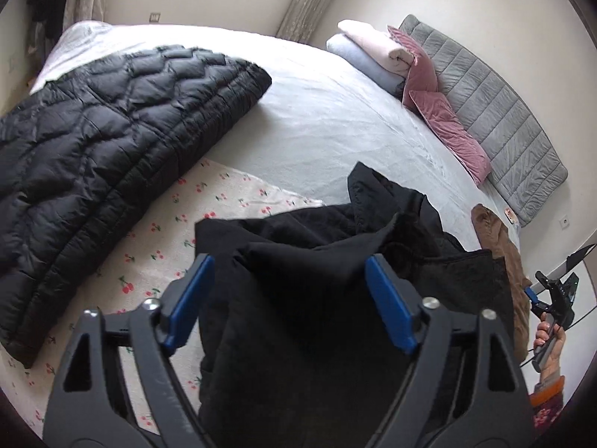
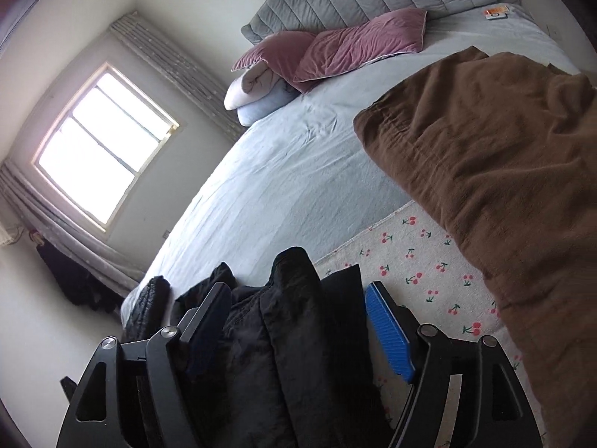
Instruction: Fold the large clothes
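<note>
Left tongs (image 1: 289, 298) and right tongs (image 2: 298, 321) spread, black garment (image 1: 317, 298) bunched between each pair. Quilted coat (image 1: 112, 142) left of left tongs; window (image 2: 104, 142) only in right view.

Quilted coat (image 1: 112, 156) lies on the bed (image 1: 335, 119), left of the crumpled garment (image 1: 335, 261).

The black quilted puffer coat (image 1: 112, 142) is slick, slightly glossy cloth; beside it the crumpled black garment (image 1: 317, 280) is matt. Under both, a cherry-printed cream cloth (image 1: 156, 246) looks soft. The ribbed blue gripper pads (image 2: 390, 336) are plastic; the brown fabric (image 2: 503, 171) near them is coarse
</note>
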Available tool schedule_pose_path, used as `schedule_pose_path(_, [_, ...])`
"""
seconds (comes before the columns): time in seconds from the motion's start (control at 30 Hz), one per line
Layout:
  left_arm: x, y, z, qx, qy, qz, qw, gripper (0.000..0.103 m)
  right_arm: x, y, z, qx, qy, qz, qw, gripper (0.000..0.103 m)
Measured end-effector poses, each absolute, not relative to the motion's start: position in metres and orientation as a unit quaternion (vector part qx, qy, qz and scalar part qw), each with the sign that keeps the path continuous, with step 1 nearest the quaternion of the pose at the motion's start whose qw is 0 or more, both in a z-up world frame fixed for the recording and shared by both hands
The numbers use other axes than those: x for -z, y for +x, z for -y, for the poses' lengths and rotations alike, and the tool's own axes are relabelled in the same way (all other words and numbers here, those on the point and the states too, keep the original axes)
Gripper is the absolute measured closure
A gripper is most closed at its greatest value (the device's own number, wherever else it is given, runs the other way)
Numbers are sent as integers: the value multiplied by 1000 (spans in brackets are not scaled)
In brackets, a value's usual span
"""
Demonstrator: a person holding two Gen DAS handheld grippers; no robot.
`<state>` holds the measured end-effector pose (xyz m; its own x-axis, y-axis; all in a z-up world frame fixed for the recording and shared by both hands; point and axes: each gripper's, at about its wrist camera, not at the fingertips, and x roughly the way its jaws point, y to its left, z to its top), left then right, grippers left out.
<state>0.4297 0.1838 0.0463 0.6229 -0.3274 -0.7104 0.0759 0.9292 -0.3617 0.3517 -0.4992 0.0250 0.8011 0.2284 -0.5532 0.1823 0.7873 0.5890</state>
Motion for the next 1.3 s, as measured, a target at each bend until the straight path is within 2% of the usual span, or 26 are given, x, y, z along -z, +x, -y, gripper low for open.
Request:
schedule_pose_path(0.07, [-47,429,-186,112,-125,-413,895,15,-19,357,490,-7,290,-334,897,27])
schedule_pose_path(0.3, [-9,459,-168,95,-29,-467,879,15,9,388,437,8,164,-377,912,28])
schedule_pose_path(0.33, [-2,466,-165,85,-19,-473,877,16,13,393,429,12,148,-382,912,29])
schedule_pose_path(0.37, [4,473,-164,77,-17,-481,873,17,18,398,421,17,129,-388,912,36])
schedule_pose_path(0.4, [9,480,-164,74,-27,-485,871,25,23,403,414,20,111,-395,912,51])
schedule_pose_path(0.43, [12,484,-164,77,-43,-486,870,47,27,407,408,26,93,-400,911,61])
schedule_pose_path(0.47, [12,486,-164,83,-63,-483,870,67,29,410,403,39,74,-404,911,83])
schedule_pose_path(0.5, [11,487,-161,84,-78,-479,871,97,29,410,400,53,62,-401,913,94])
schedule_pose_path(0.67, [-28,478,-148,56,-71,-385,918,97,-5,402,400,103,25,-321,941,98])
schedule_pose_path(0.8, [-60,489,-150,23,-75,-302,950,97,-35,416,407,144,37,-259,954,98])
schedule_pose_path(0.93, [-59,519,-136,-27,-44,-237,970,97,-48,449,404,174,32,-220,959,98])
schedule_pose_path(1.03, [-27,548,-125,-56,-19,-249,967,97,-32,483,398,196,6,-235,952,98])
schedule_pose_path(1.17, [26,587,-121,-76,-9,-312,947,97,12,521,406,208,-1,-289,934,96])
schedule_pose_path(1.3, [50,610,-133,-104,-24,-397,912,89,56,548,420,220,21,-385,896,91])
